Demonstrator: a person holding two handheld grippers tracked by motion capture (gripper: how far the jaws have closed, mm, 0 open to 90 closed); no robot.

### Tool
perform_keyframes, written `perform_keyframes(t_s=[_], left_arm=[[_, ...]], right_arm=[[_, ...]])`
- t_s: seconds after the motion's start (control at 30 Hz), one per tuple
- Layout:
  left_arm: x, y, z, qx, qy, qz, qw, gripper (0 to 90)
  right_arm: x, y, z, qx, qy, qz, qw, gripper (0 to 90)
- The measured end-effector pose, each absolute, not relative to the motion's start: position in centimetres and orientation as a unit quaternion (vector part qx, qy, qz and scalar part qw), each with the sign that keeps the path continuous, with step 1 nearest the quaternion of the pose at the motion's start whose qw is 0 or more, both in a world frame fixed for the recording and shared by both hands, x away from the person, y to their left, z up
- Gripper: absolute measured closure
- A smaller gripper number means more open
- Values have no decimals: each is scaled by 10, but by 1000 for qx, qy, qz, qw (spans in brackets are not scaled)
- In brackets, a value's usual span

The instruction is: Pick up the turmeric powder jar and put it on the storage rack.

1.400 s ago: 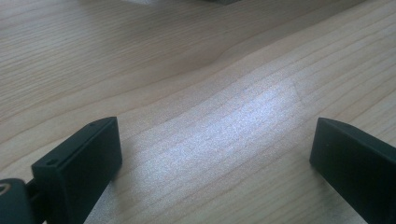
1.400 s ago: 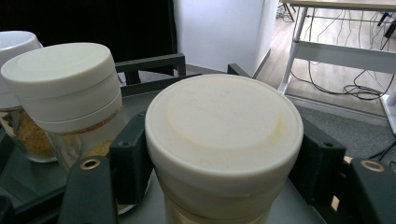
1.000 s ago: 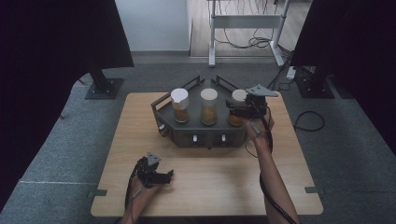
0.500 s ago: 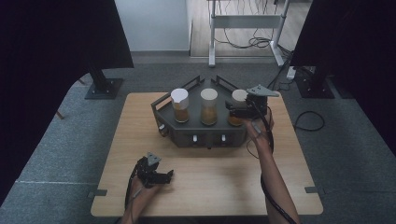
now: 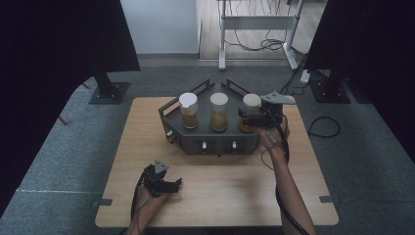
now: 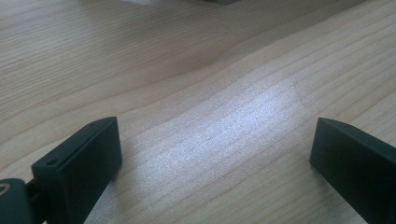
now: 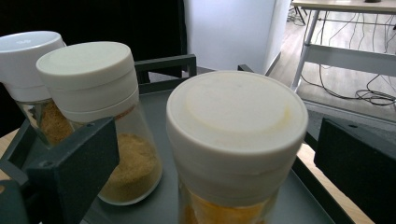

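The right gripper (image 5: 250, 116) has just been opening around the nearest spice jar (image 7: 236, 140), apparently released; next, withdraw. The left gripper (image 5: 169, 185) rests wide open, empty.

Pale wooden table (image 5: 220, 191) showing fine grain with a soft sheen, clear glass jars (image 7: 130, 154) wearing smooth matt white plastic lids (image 7: 236, 116), dark matt tray (image 5: 215, 142) looking like metal, matt black gripper jaws.
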State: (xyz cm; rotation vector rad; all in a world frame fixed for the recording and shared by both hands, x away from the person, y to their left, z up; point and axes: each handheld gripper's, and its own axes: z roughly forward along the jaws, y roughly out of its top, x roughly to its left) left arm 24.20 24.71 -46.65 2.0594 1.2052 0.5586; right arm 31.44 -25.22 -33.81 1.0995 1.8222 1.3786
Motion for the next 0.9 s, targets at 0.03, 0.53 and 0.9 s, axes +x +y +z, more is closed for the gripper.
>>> perform_keyframes(t_s=[0.03,0.53,0.9], left_arm=[[242,247,-466,791,463,214,339,16],[242,247,-466,791,462,214,338,16],[242,247,-466,791,463,214,338,16]], right_arm=[[314,-253,-338,414,685,519,299,0],[297,-264,-341,413,678,527,302,3],[285,-269,-343,408,680,528,305,6]])
